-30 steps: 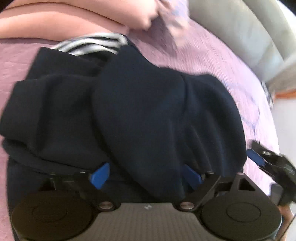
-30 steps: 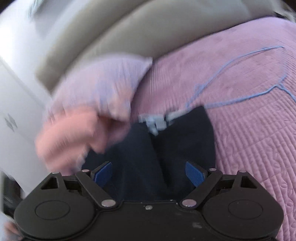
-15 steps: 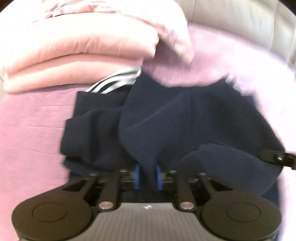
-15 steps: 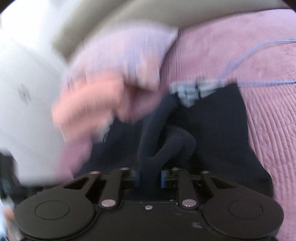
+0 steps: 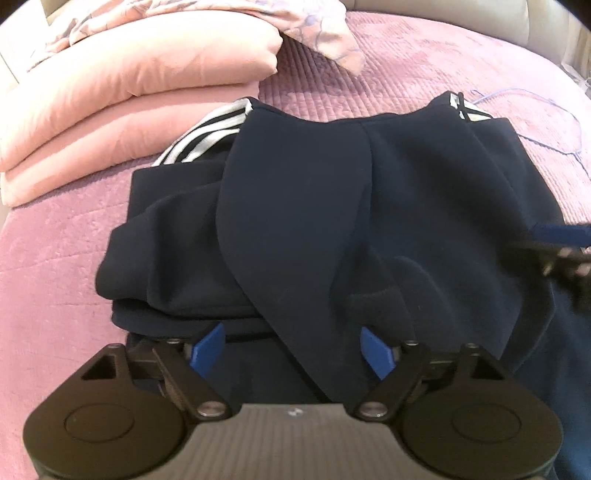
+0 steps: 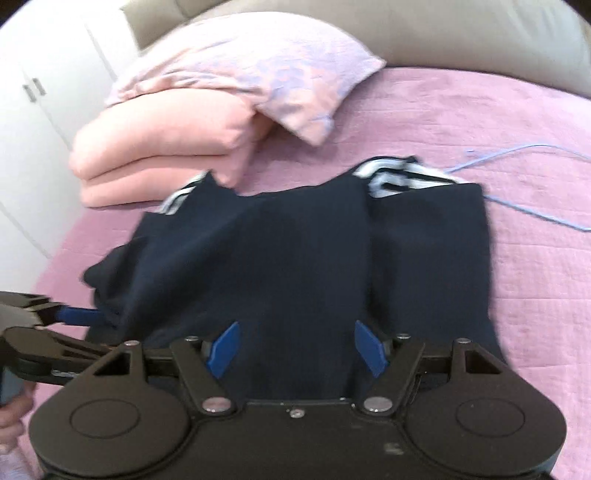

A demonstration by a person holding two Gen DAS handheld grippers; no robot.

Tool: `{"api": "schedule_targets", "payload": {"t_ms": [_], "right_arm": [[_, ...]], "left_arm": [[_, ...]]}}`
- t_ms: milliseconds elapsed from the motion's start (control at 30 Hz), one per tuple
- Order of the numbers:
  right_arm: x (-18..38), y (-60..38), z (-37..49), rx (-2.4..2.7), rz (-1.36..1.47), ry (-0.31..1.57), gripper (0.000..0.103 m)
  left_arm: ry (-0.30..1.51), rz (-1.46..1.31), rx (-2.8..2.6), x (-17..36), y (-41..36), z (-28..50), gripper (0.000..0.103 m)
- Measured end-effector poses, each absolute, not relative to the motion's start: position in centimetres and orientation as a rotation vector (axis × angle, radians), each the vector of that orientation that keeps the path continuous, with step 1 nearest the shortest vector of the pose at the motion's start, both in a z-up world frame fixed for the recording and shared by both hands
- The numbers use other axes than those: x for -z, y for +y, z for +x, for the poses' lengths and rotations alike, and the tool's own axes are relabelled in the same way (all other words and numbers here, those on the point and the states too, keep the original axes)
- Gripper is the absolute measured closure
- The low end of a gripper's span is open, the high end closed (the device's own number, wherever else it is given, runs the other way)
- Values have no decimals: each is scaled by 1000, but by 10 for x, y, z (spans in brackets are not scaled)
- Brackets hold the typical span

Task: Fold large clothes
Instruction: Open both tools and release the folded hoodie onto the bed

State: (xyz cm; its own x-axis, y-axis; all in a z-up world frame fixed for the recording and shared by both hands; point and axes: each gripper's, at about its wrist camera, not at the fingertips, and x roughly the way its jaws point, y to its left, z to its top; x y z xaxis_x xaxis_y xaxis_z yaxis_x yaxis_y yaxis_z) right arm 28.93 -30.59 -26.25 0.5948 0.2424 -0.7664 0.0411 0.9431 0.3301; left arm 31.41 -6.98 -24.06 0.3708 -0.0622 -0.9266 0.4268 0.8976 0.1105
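A dark navy garment point(image 5: 332, 206) with white-striped trim point(image 5: 207, 133) lies folded in a bunched stack on the pink bed cover point(image 5: 55, 258). It also shows in the right wrist view point(image 6: 314, 258). My left gripper point(image 5: 293, 350) is open at the garment's near edge, with a flap of cloth lying between its blue fingers. My right gripper point(image 6: 295, 347) is open over the garment's near edge. The right gripper's tip shows at the right edge of the left wrist view point(image 5: 557, 240). The left gripper shows at the left of the right wrist view point(image 6: 55, 317).
Folded pink bedding point(image 5: 122, 96) and a patterned pillow point(image 6: 251, 70) lie behind the garment. A thin blue cord point(image 6: 524, 184) trails over the cover at the right. A beige headboard point(image 6: 443, 33) and white cupboard doors point(image 6: 33, 110) stand beyond.
Half a second ago both grippers were shut on folds of the garment. Both have now opened and let the cloth drop onto the stack.
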Motion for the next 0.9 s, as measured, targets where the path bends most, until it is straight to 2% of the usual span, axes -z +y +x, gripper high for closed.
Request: {"api": "schedule_targets", "payload": {"t_ms": [133,233,333,400,567,733,900], "right_arm": [[289,-290,299,-107,213,1023,20],[299,-281,296,-100,135,1041,20],[308,-281,298,-55,125,1065,17],[314,-282,291,-67,115,1038,10],[317,-278,279,-55,91,988,9],[317,-284,266,-80,113,914,8],[301,-293,259,-88,197,992,8]], "left_arm": [[1204,346,304,257,-68,317,15],[1251,343,247,272,-64,321,0],[1272,294,230,284,-53,326,0],[1314,188,227,290,-39,332,0],[1302,140,242,288,-24,326,0],[1326,71,171,263,-6,301,0],[1264,191,164,229,3,264,2]]}}
